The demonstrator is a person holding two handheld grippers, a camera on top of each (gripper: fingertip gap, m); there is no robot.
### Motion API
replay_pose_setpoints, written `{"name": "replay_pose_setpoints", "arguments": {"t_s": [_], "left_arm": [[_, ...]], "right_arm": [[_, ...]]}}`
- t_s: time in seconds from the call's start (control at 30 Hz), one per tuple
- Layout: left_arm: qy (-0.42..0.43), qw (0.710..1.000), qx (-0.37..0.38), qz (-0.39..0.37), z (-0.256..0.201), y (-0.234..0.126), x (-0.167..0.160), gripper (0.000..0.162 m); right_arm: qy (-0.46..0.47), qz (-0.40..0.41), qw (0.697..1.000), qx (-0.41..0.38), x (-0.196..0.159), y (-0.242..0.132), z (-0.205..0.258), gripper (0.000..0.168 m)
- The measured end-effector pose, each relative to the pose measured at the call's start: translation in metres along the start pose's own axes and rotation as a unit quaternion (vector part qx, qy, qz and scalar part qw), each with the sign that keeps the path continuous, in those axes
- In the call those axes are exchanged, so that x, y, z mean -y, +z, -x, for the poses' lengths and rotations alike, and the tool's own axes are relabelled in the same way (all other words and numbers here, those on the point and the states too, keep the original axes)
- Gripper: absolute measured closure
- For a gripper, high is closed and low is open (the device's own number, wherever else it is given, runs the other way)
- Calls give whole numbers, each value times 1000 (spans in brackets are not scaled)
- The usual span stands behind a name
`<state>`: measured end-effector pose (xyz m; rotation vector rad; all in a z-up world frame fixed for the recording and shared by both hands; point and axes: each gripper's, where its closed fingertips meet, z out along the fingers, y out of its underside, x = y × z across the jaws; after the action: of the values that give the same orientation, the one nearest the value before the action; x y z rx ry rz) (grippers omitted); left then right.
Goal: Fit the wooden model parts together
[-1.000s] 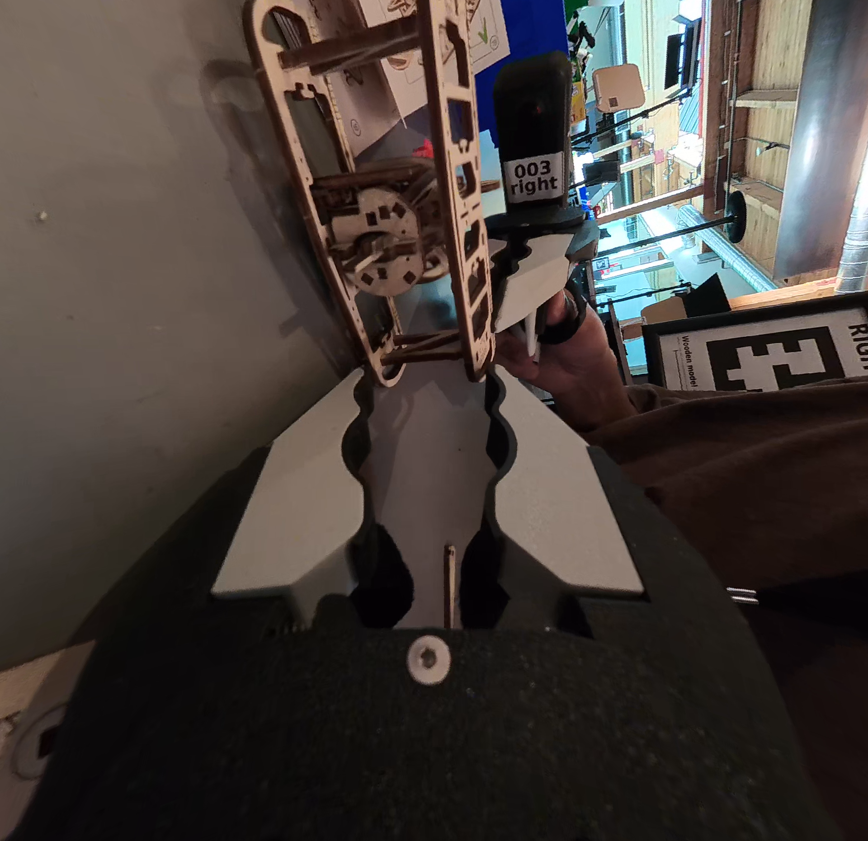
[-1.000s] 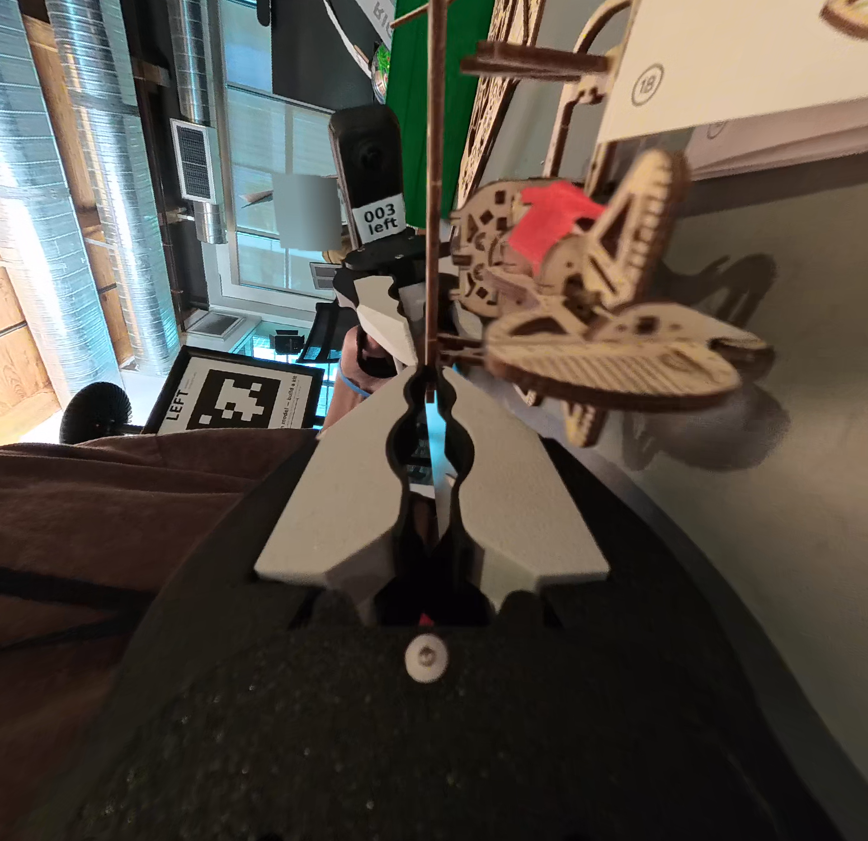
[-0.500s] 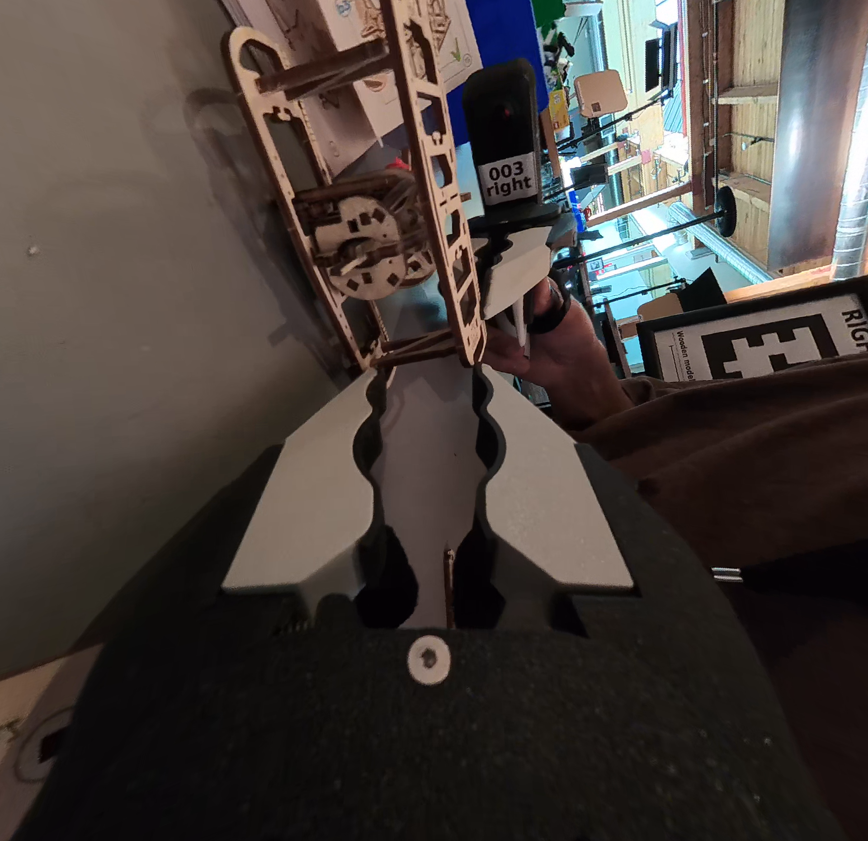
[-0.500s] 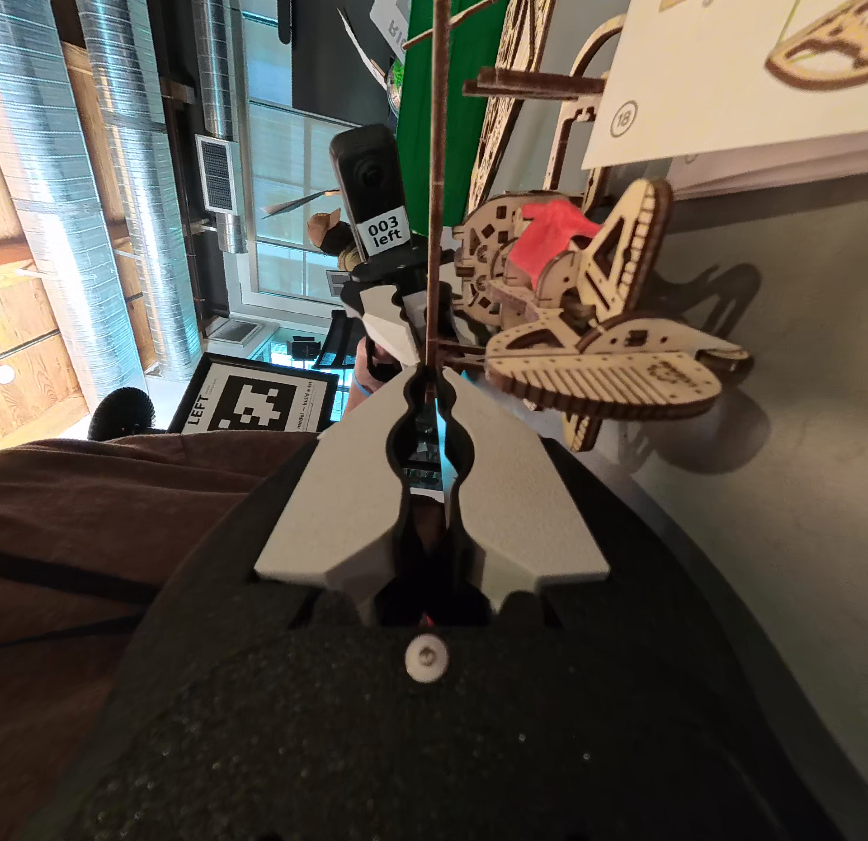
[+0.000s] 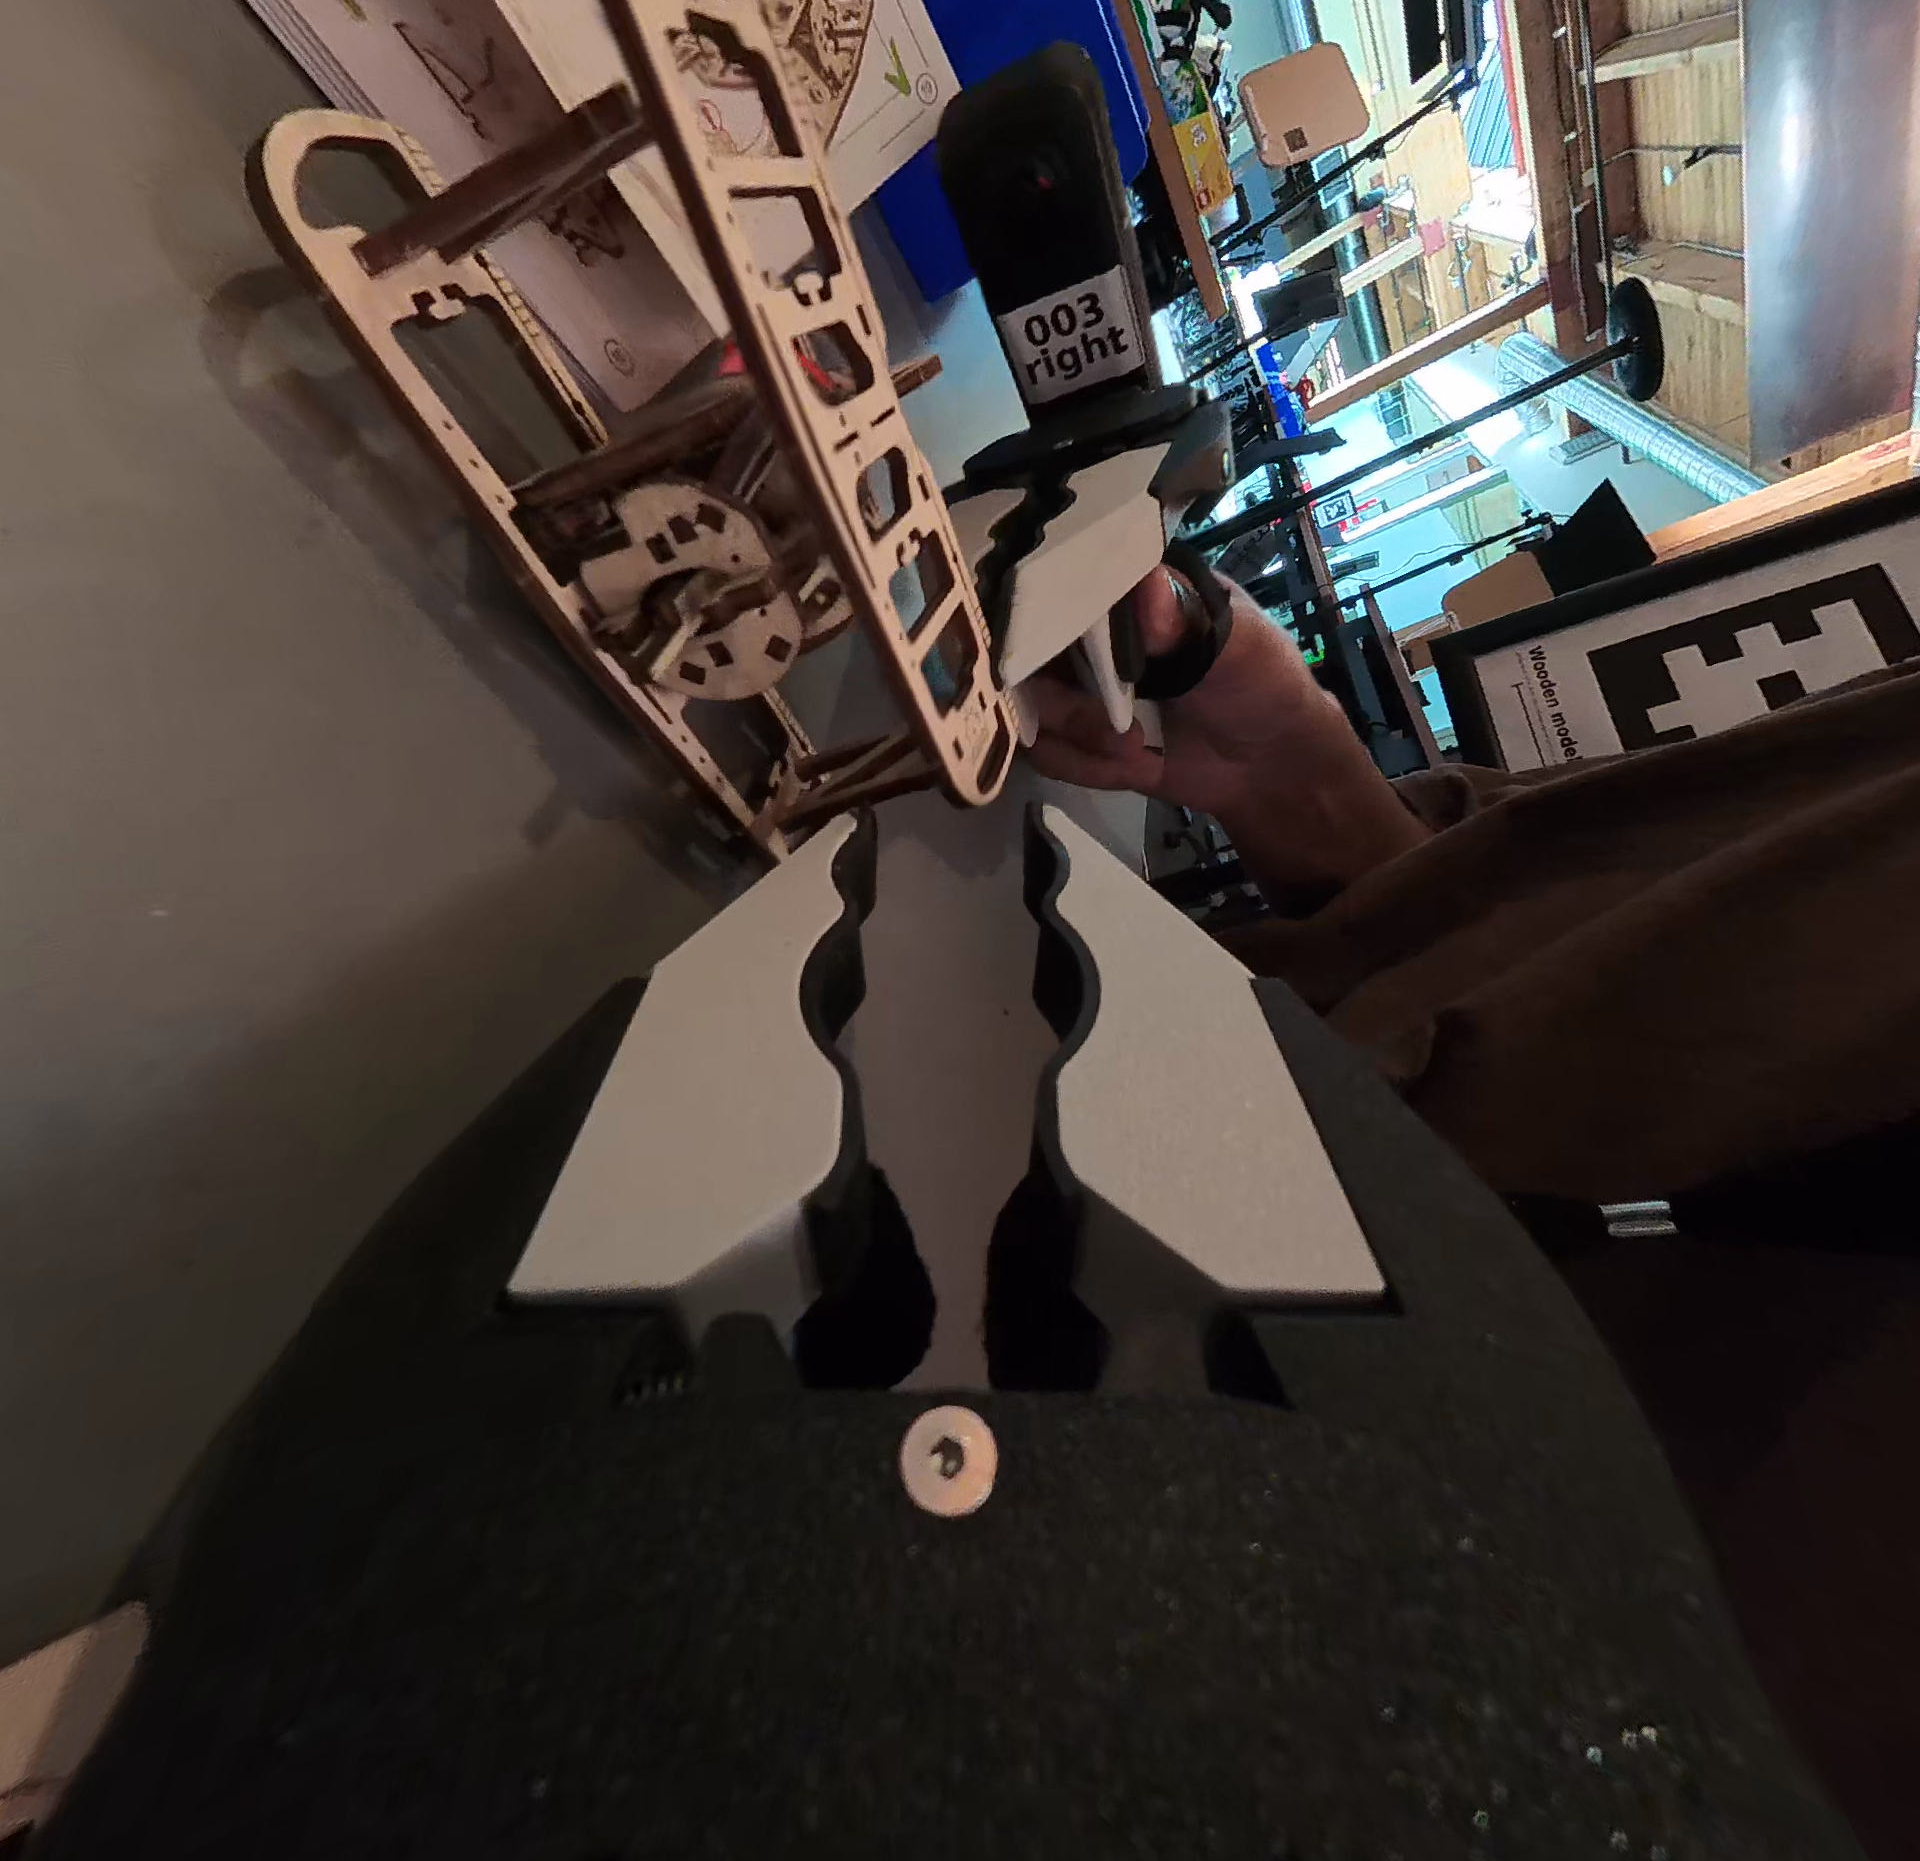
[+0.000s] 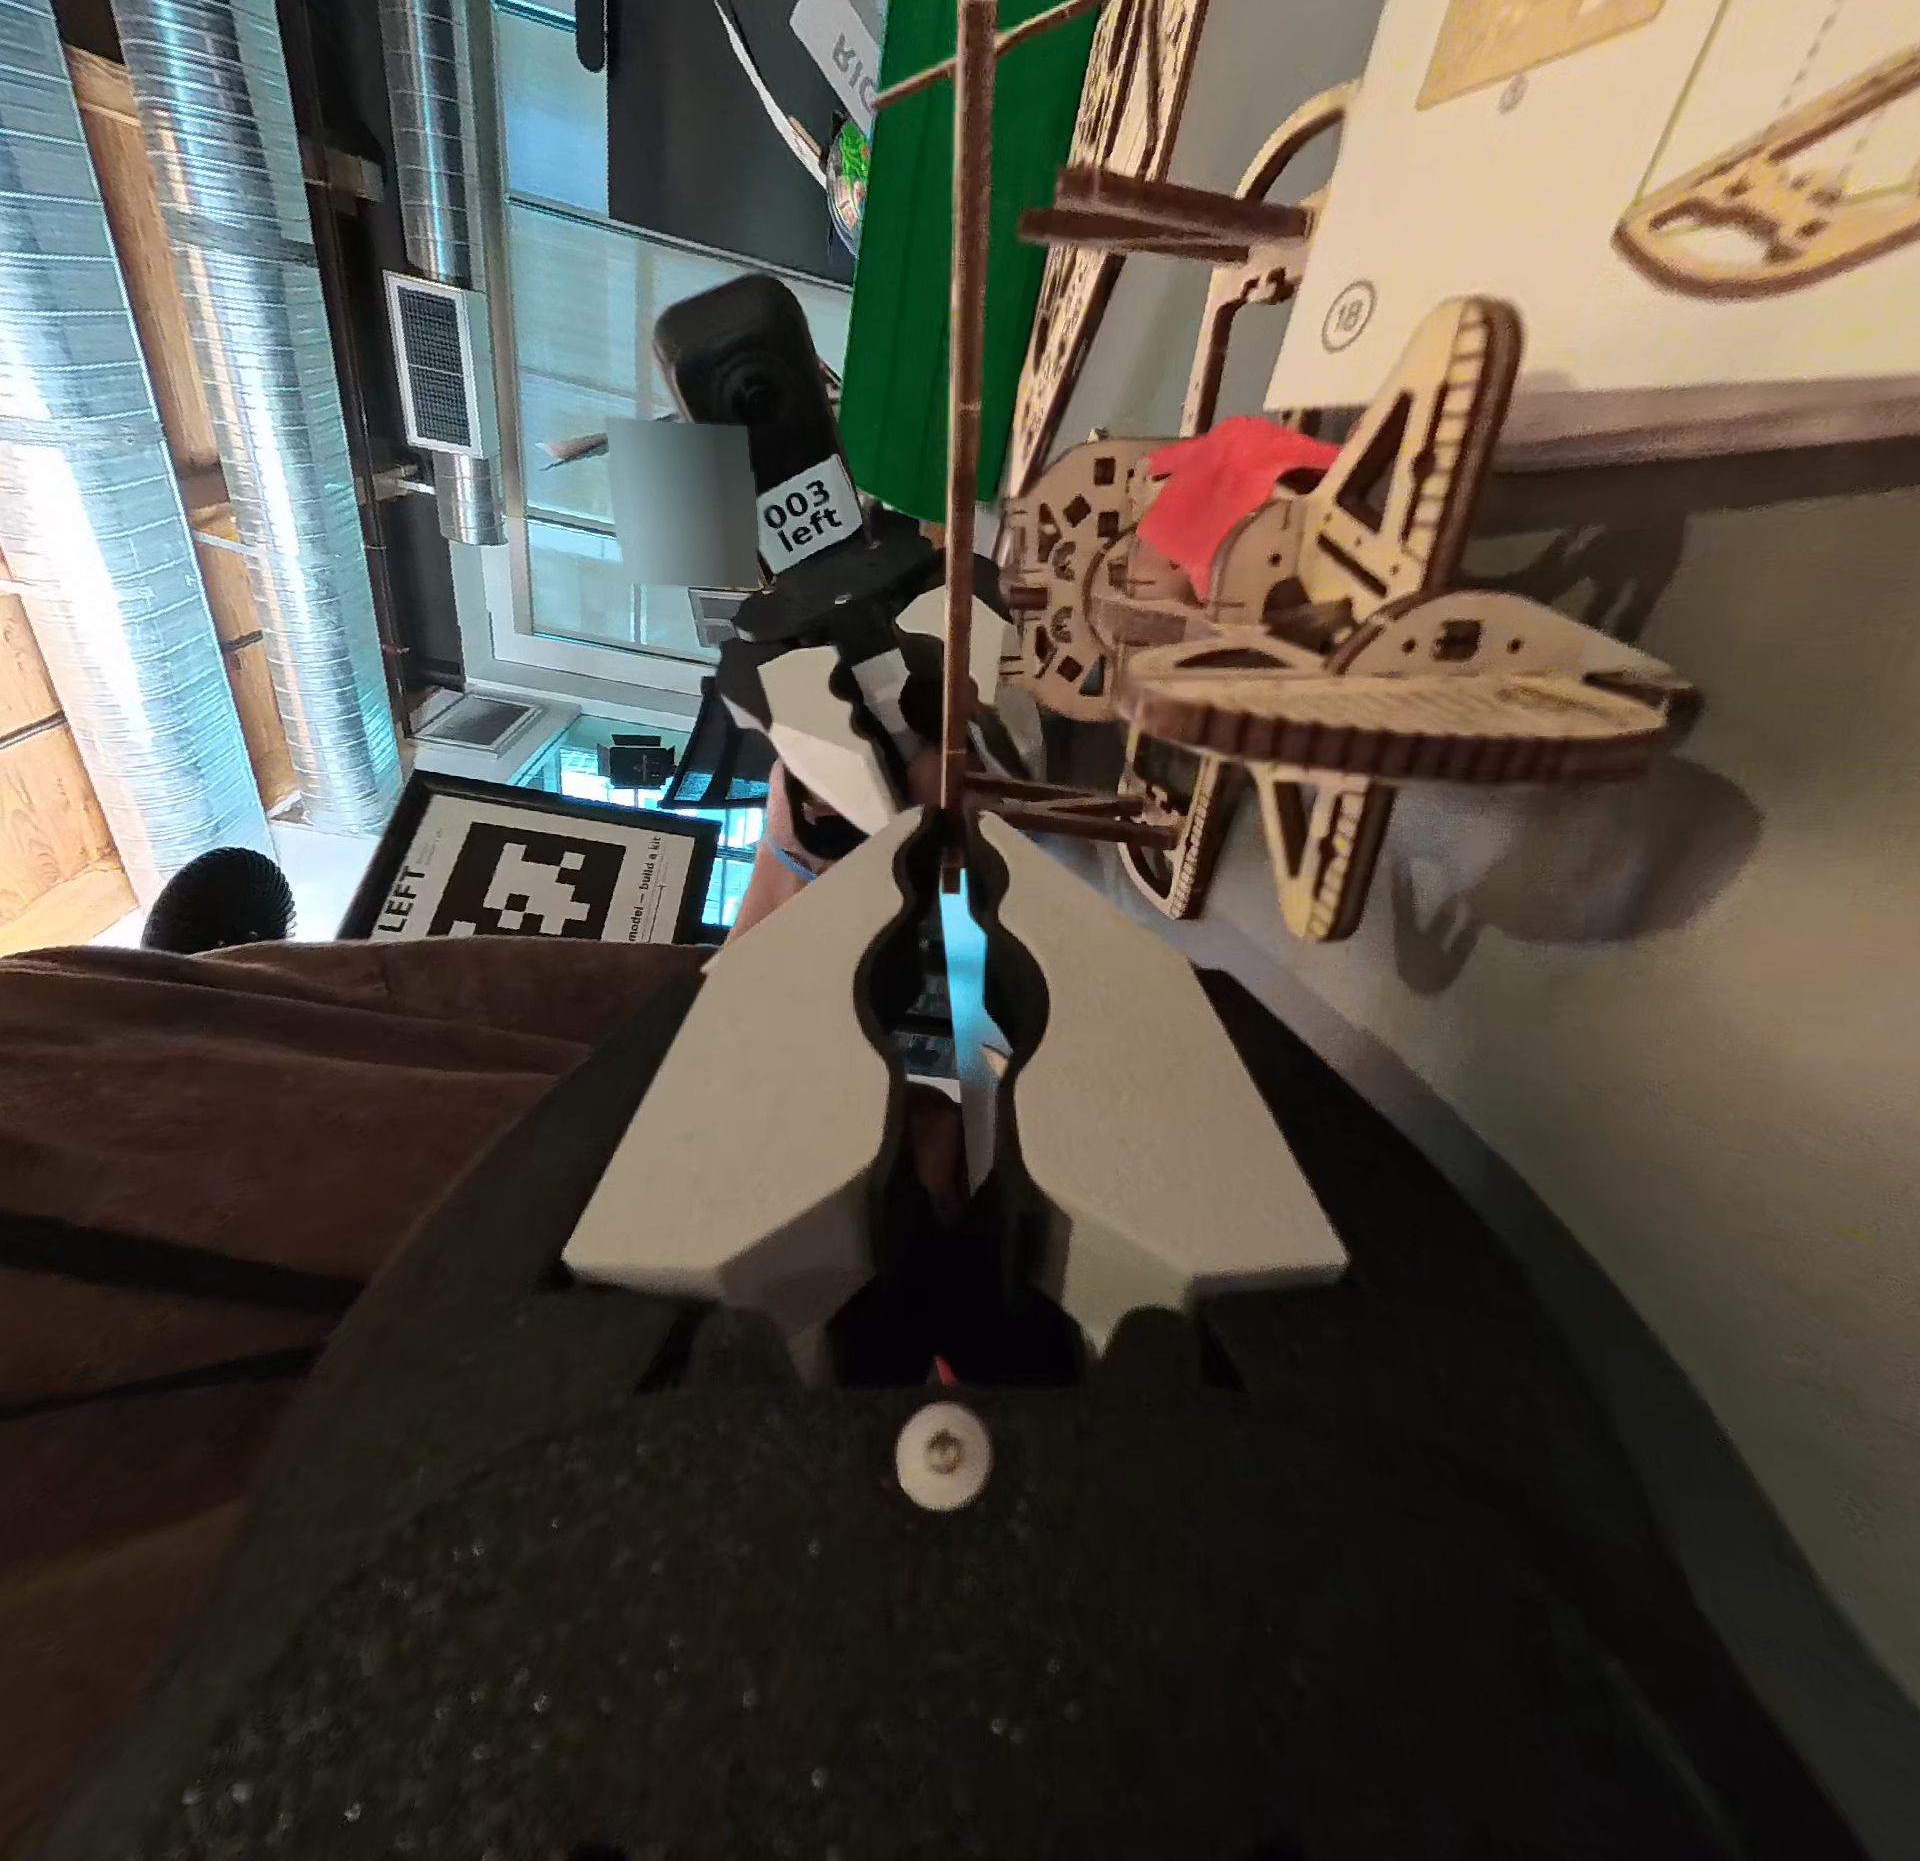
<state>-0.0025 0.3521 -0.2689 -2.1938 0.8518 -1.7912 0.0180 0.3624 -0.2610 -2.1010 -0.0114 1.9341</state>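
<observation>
Now we have let go on the left while the right takes the model.

Our left tool [image 5: 945, 824], which a second ago bracketed the model's [image 5: 665, 606] lower end, sits spread wide and just below it, touching nothing. Our right tool [image 6: 948, 837] is clamped on the edge of the tall side plate [image 6: 966, 377], so the model hangs from that one grip above the grey table [image 6: 1714, 1084] (manual [image 6: 1662, 149] behind it). We judge the left is freed to fetch or press the next part.
</observation>
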Motion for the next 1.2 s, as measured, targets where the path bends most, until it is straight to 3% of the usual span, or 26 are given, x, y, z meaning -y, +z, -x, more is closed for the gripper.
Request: {"name": "replay_pose_setpoints", "arguments": {"t_s": [0.3,0.4,1.2], "left_arm": [[-11,1000,-10,-7,-1,0,3,140],[-11,1000,-14,-6,-1,1,3,150],[-82,995,-30,-39,0,4,12,161]], "right_arm": [[-6,52,999,-4,-5,-3,-1,166],[-5,54,999,-3,-3,-2,-1,166],[22,38,999,-16,6,-2,-13,165]]}}
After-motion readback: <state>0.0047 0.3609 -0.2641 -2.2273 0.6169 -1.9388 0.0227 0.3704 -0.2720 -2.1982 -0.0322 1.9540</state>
